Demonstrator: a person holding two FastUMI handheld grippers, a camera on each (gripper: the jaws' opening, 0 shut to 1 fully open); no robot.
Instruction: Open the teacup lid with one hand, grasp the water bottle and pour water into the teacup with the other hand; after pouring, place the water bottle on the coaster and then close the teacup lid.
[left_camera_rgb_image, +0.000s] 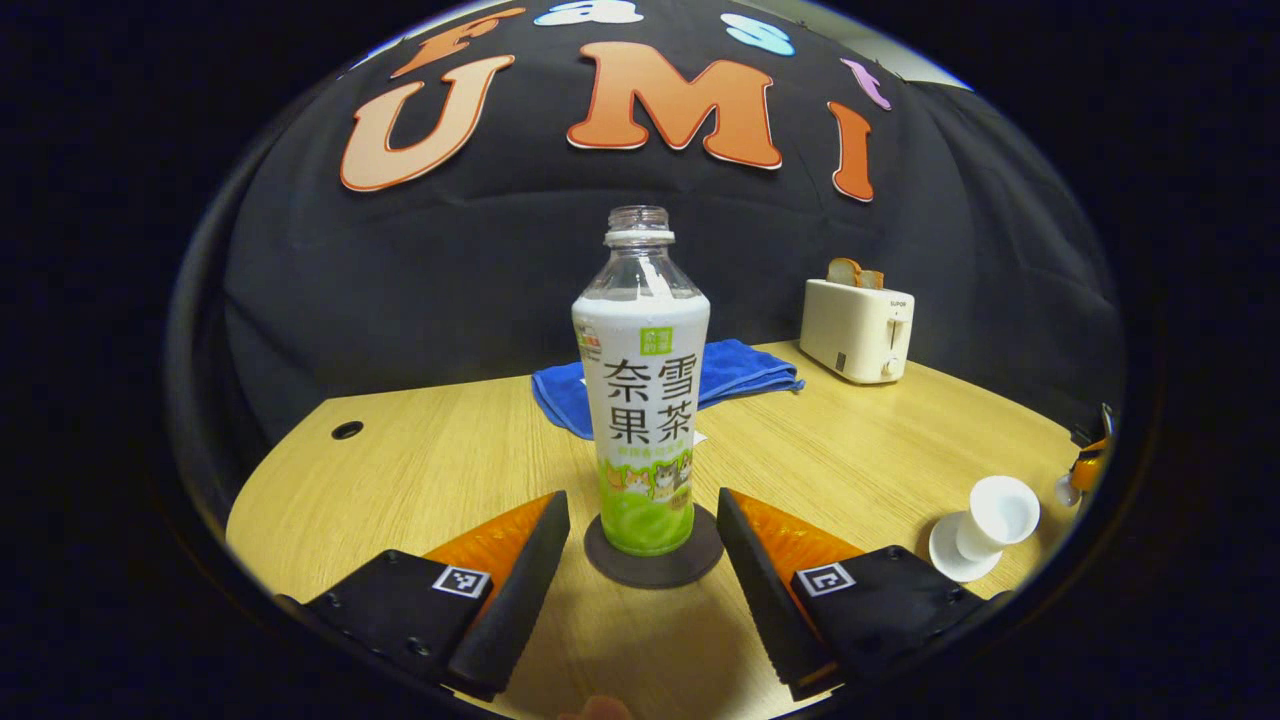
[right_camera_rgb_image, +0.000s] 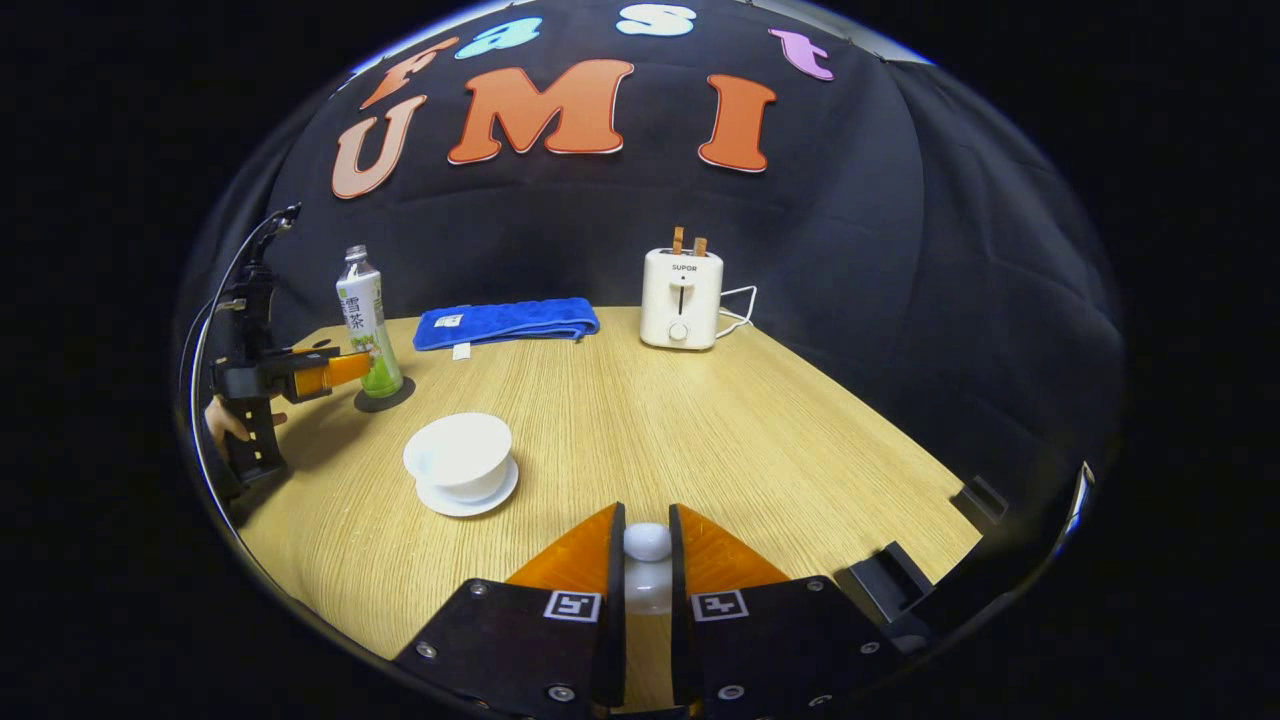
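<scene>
Hidden: in your right gripper view the teacup lid (right_camera_rgb_image: 647, 545) shows as a white knob between the fingers; the part below it is blurred and hard to make out.
Cut off: in your left gripper view the teacup (left_camera_rgb_image: 985, 525) sits at the far right edge, and the other gripper beside it is clipped.
Left gripper (left_camera_rgb_image: 640, 520): your jaws stand wide apart, one on each side of the water bottle (left_camera_rgb_image: 645, 400), not touching it.
Right gripper (right_camera_rgb_image: 647, 548): your fingers are pressed against the lid's knob, held above the table (right_camera_rgb_image: 760, 440).
Bottle: uncapped, upright on the dark coaster (left_camera_rgb_image: 655, 570), near the table's left edge.
Cup: open, on its saucer, between the bottle and your right gripper.
Room: bare wood lies right of the cup up to the toaster (right_camera_rgb_image: 682, 298).
Count: one bottle, one cup, one lid, one coaster, one blue towel (right_camera_rgb_image: 510, 322), one toaster.
</scene>
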